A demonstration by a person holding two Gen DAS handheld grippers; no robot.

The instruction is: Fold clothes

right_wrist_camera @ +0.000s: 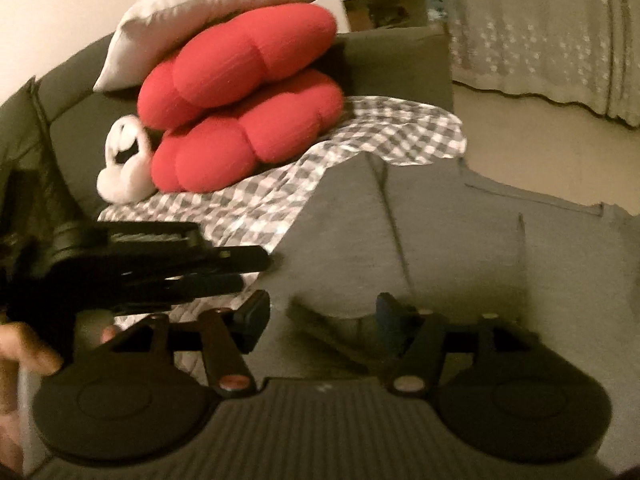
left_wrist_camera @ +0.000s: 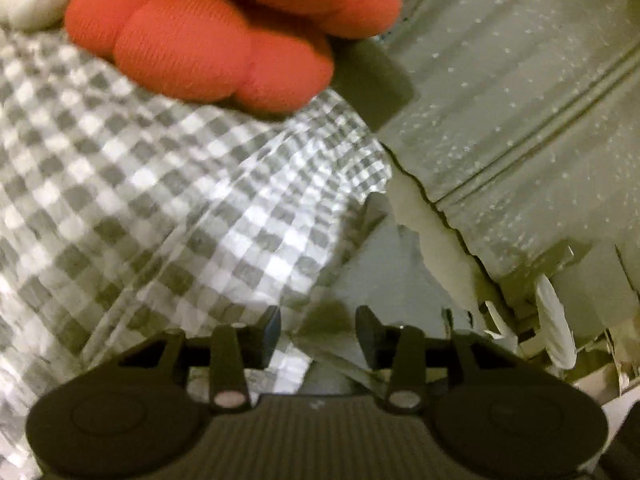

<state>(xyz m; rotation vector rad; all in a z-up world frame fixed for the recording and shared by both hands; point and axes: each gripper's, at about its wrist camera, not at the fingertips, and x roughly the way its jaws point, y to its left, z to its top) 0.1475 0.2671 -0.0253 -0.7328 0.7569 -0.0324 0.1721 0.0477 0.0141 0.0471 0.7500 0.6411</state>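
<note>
Now both claws gape empty, the left claw (left_wrist_camera: 318, 334) nearer, checked cloth (left_wrist_camera: 160, 184) just ahead-left, right claw (right_wrist_camera: 322, 320) farther off.

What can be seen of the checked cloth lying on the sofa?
The checked cloth is a thin woven fabric in small grey and white squares, spread loosely and rumpled over the grey sofa seat, not folded. Two red cushions stacked one on the other and a white plush toy rest on it. One wavy edge reaches toward the sofa's far end; the near part runs under the left hand-held gripper. In the left wrist view it fills the left side, creased, its edge overhanging.
</note>
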